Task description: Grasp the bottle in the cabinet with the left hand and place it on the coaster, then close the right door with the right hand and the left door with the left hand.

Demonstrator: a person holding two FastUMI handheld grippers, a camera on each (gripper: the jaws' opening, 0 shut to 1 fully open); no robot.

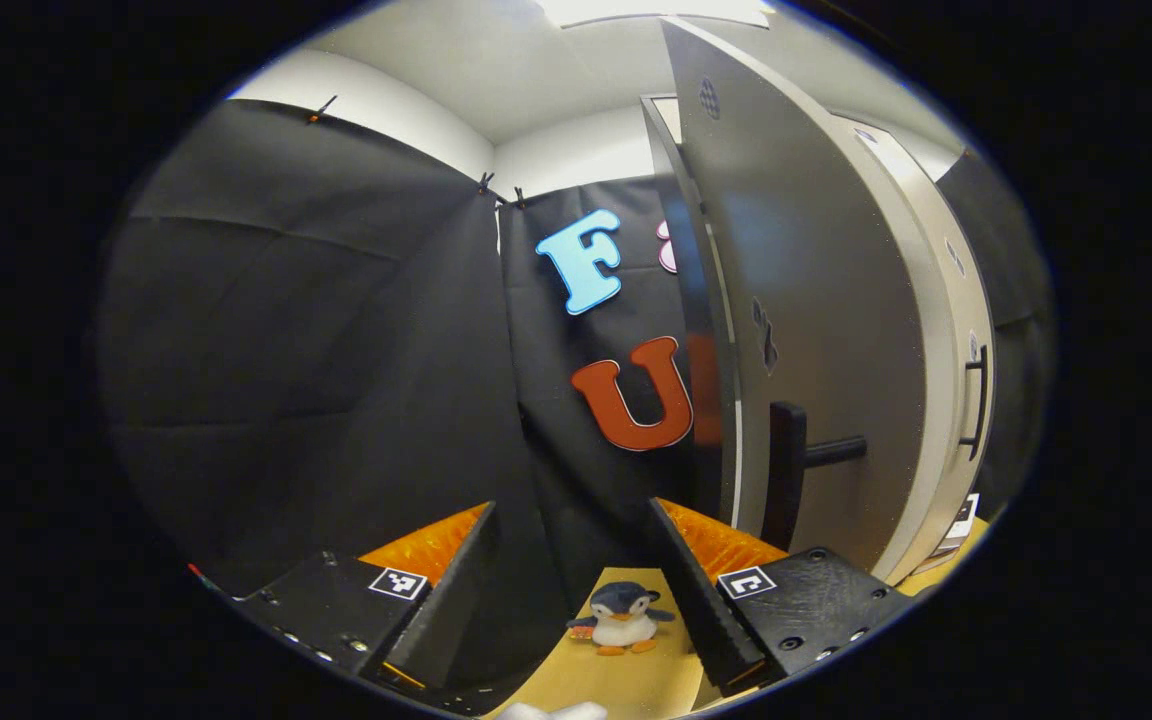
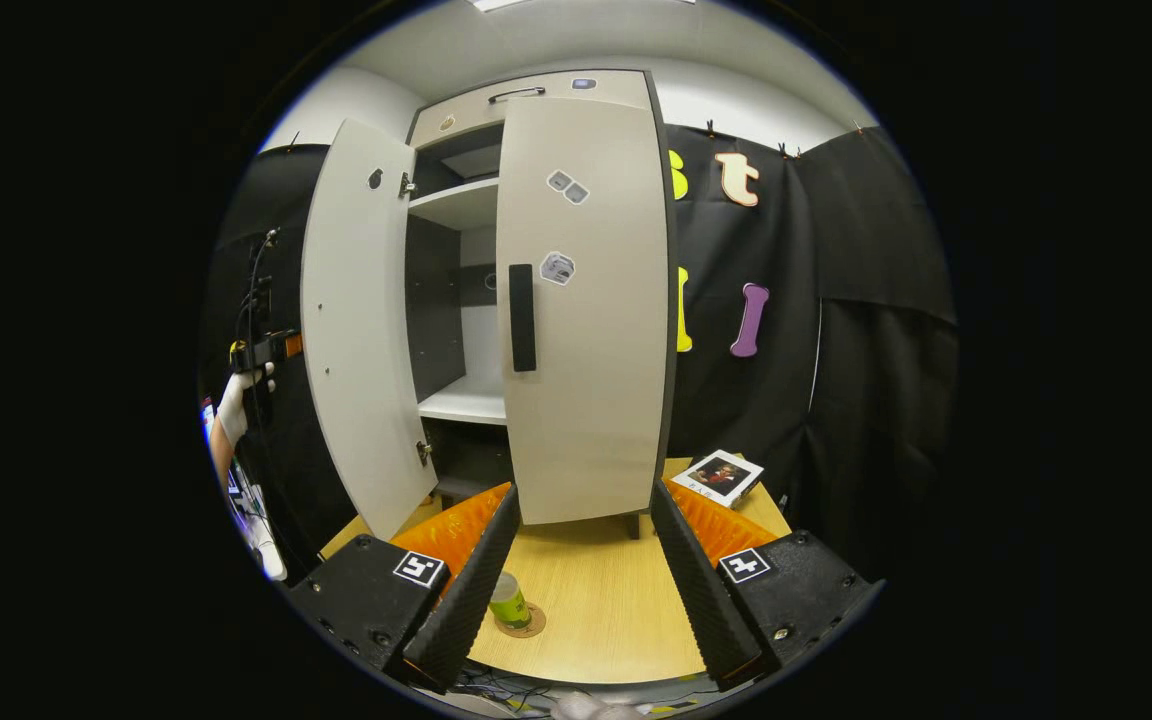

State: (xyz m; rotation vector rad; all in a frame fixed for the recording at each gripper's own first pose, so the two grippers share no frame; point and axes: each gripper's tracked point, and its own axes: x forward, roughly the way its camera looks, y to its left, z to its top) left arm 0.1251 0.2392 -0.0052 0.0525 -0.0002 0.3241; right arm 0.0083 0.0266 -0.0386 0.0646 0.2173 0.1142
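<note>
A small green bottle (image 2: 508, 601) stands upright on a round brown coaster (image 2: 528, 624) on the wooden table (image 2: 596, 610), just right of my right gripper's left finger. My right gripper (image 2: 576, 590) is open and empty, facing the cabinet (image 2: 466, 300). The right door (image 2: 586, 330) lies shut against the cabinet front. The left door (image 2: 356, 320) stands swung wide open. My left gripper (image 1: 576, 590) is open and empty beside the outer face of the left door (image 1: 816, 300), near its black handle (image 1: 796, 460). A gloved hand holds the left gripper (image 2: 281, 347) behind that door.
A penguin toy (image 1: 622, 619) sits on the table between my left gripper's fingers. A framed picture (image 2: 724, 476) lies at the table's back right, beside the cabinet. White shelves (image 2: 466, 400) show inside the cabinet. Cables hang at the far left.
</note>
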